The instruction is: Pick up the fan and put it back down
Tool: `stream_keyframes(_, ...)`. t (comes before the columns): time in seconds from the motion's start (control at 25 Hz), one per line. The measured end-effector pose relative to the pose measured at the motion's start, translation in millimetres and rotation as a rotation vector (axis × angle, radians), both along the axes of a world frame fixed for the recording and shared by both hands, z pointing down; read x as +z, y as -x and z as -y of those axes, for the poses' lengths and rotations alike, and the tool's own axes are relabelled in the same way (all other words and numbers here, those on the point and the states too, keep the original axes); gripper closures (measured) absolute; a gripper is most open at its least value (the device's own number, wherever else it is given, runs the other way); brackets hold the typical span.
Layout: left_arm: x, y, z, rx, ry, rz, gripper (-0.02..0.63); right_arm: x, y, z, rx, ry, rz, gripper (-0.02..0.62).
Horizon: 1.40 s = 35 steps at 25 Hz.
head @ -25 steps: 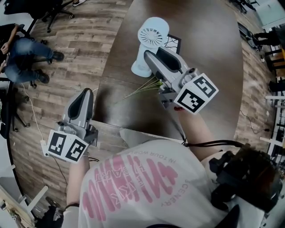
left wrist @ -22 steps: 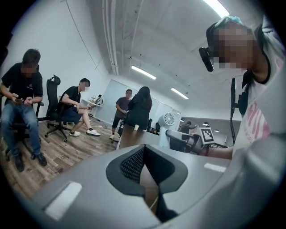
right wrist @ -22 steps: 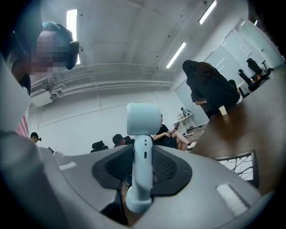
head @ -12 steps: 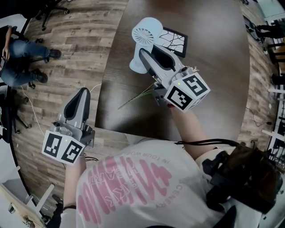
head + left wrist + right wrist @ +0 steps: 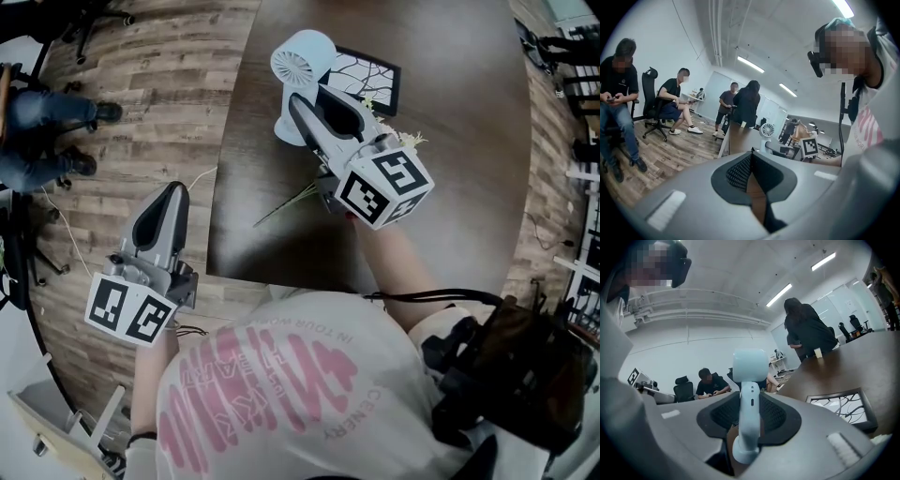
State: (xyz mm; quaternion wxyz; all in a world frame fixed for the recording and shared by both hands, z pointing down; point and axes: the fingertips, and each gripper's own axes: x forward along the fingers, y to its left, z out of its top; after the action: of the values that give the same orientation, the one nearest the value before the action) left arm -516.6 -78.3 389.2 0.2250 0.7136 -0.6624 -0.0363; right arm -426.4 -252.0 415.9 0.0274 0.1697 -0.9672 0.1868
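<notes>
The pale blue fan [image 5: 305,61] with its round grille stands upright at the far left of the dark table [image 5: 450,141], its base low over or on the top; contact is hidden. My right gripper [image 5: 302,111] reaches in from the near side and is shut on the fan's stem. In the right gripper view the stem [image 5: 750,394] runs straight up between the two black pads [image 5: 776,416], with the fan head above them. My left gripper [image 5: 172,195] hangs off the table's left edge over the wood floor, shut and empty; in the left gripper view its jaws [image 5: 751,157] meet at the tip.
A black-framed picture [image 5: 370,75] lies flat just right of the fan, also seen as a frame [image 5: 839,406] in the right gripper view. Thin dry stems [image 5: 286,204] lie on the table under my right hand. A seated person [image 5: 37,122] is at the far left.
My right gripper has come down toward the table with the fan still in its jaws. The left gripper has drifted a little lower and to the left, still shut.
</notes>
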Motion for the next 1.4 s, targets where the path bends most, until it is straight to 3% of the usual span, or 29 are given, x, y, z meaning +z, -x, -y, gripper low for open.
stream_keyframes(0.24,-6.7,2.0,1.4,0.027,0.013,0.002,0.589,12.6,3.9,-6.7,0.023,-0.024,-0.069,0.46)
stream_keyframes(0.76,-4.7,-0.2,0.6,0.025,0.015,-0.005,0.589,13.9,6.0,-21.9,0.008,-0.122,-0.114,0.46)
stream_keyframes(1.4,-6.1,-10.6,-0.3,0.053,0.026,0.021,0.589,16.6,-3.7,-36.1,0.011,-0.186,-0.093,0.46)
